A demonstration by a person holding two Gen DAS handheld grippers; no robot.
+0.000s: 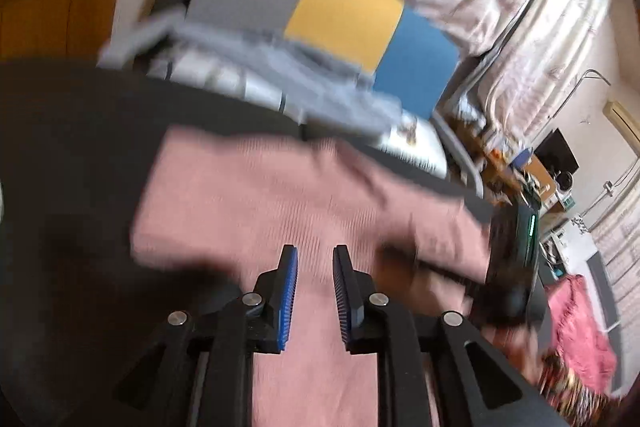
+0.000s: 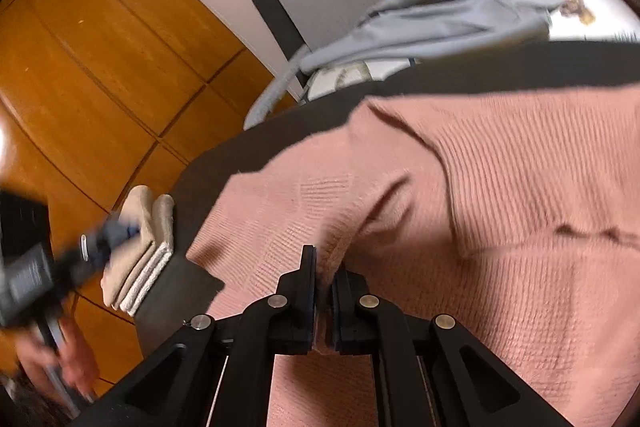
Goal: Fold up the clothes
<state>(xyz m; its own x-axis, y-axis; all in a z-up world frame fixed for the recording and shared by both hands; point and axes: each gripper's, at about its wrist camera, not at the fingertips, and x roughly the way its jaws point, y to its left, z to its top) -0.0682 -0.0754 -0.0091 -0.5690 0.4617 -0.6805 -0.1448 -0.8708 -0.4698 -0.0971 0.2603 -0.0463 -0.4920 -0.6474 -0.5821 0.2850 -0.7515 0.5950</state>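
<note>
Right gripper (image 2: 323, 273) is clamped on a raised ridge of the pink knit sweater (image 2: 480, 207), its pads pressed together with a pinch of fabric between them. Left gripper (image 1: 315, 269) hangs just over the same sweater with its jaws a little apart; nothing sits between the blue pads (image 1: 291, 291), and no cloth is caught there (the view is blurred, so light contact underneath cannot be ruled out).

The sweater lies spread across the dark table (image 2: 280, 131), already doubled over in part: a folded layer with a diagonal edge shows in the right wrist view. I judge the fold to be midway, with at least one more turn and some smoothing left. A small stack of folded beige cloths (image 2: 140, 251) rests at the table's near corner, so some items look finished, while a grey-blue garment (image 2: 432, 23) lies loose beyond the table, apparently waiting its turn
</note>
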